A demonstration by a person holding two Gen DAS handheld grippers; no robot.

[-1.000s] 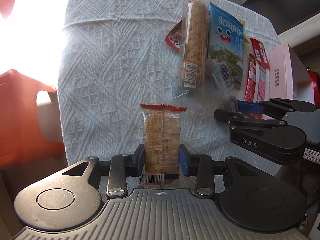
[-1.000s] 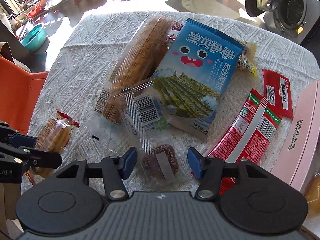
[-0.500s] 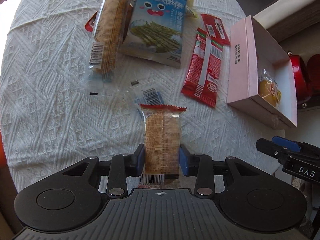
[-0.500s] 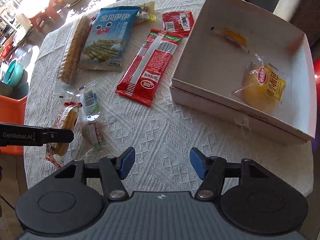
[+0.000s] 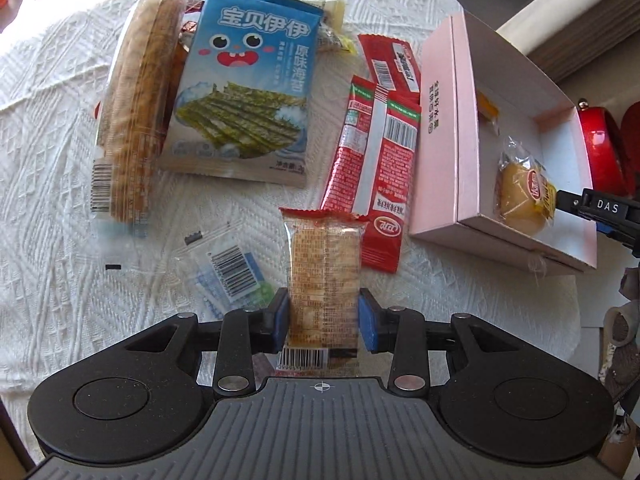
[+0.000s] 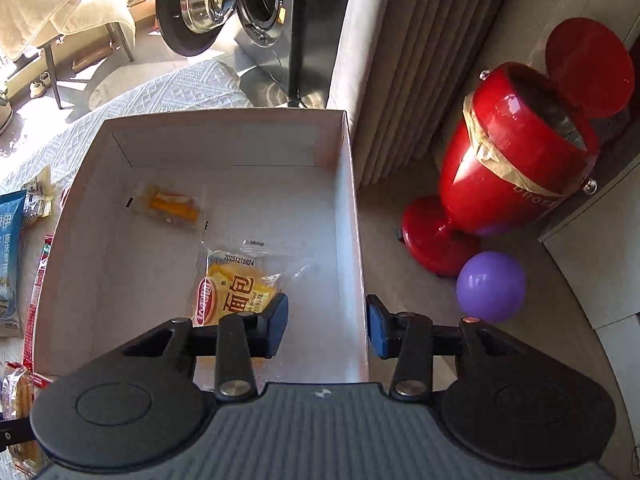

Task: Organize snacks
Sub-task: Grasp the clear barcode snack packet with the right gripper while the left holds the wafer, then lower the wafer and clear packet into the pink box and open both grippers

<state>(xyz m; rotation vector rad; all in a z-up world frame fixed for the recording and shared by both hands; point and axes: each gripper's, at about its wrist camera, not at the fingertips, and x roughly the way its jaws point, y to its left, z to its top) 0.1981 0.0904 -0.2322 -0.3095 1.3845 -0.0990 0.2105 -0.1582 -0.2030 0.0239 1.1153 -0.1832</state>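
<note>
My left gripper [image 5: 323,312] is shut on a clear-wrapped cracker packet [image 5: 324,264] with a red top edge. It holds the packet upright above the white tablecloth [image 5: 60,240]. To its right lies the open pink box [image 5: 440,120], which holds a yellow bread packet [image 5: 524,196]. My right gripper [image 6: 327,328] hangs over that box [image 6: 224,140], its jaws closing with nothing gripped between them. Below it lie the yellow bread packet [image 6: 236,292] and a small orange snack [image 6: 172,204]. The cracker packet [image 6: 16,396] shows at the lower left of the right wrist view.
On the cloth lie a blue seaweed bag [image 5: 244,100], a long biscuit sleeve [image 5: 136,108], red sachets [image 5: 372,152] and a clear barcoded packet [image 5: 232,276]. Beside the table stand a red bin [image 6: 520,160], a purple ball [image 6: 490,286] and a washing machine [image 6: 240,4].
My right gripper left the clear packet on the cloth and swung right over the box, and its jaws are now narrower. My left gripper carried the cracker packet rightwards, towards the box.
</note>
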